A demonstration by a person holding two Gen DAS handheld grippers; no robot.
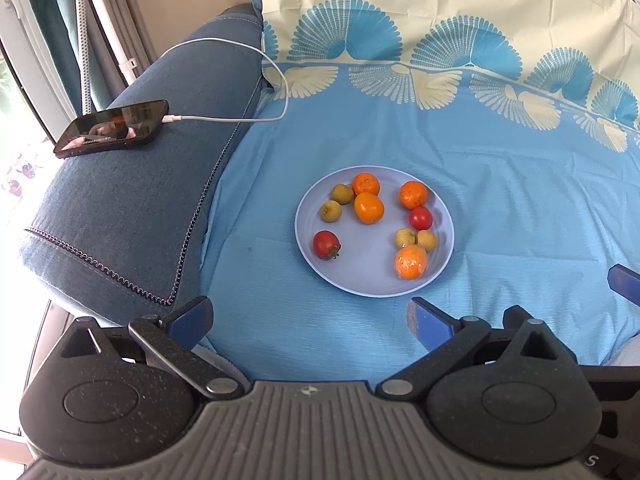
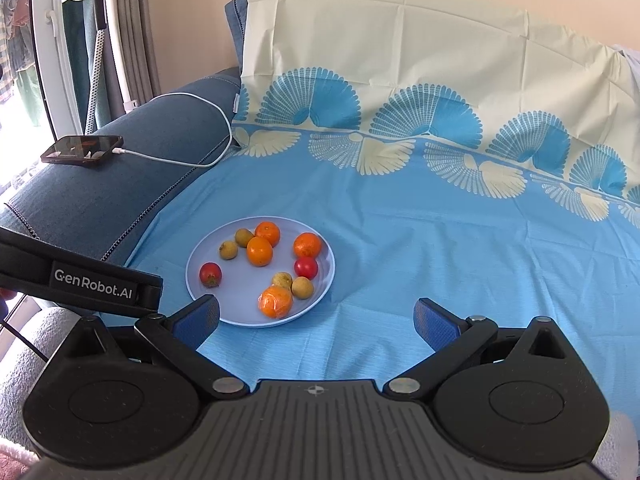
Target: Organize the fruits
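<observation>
**Fruit waiting on the plate**

You are holding your left gripper (image 1: 308,320) and right gripper (image 2: 316,318) spread wide and empty, low in each frame. The plate (image 1: 360,280) is sitting mid-frame on the blue sheet (image 1: 520,200), carrying oranges (image 1: 369,208), tomatoes (image 1: 326,244) and small yellow fruits (image 1: 331,211). A phone (image 1: 112,128) is charging at upper left.

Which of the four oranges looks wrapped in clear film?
The orange at the plate's near edge, beside the two yellow-green fruits. Its skin shows glossy, crinkled film; the other three look bare.
</observation>
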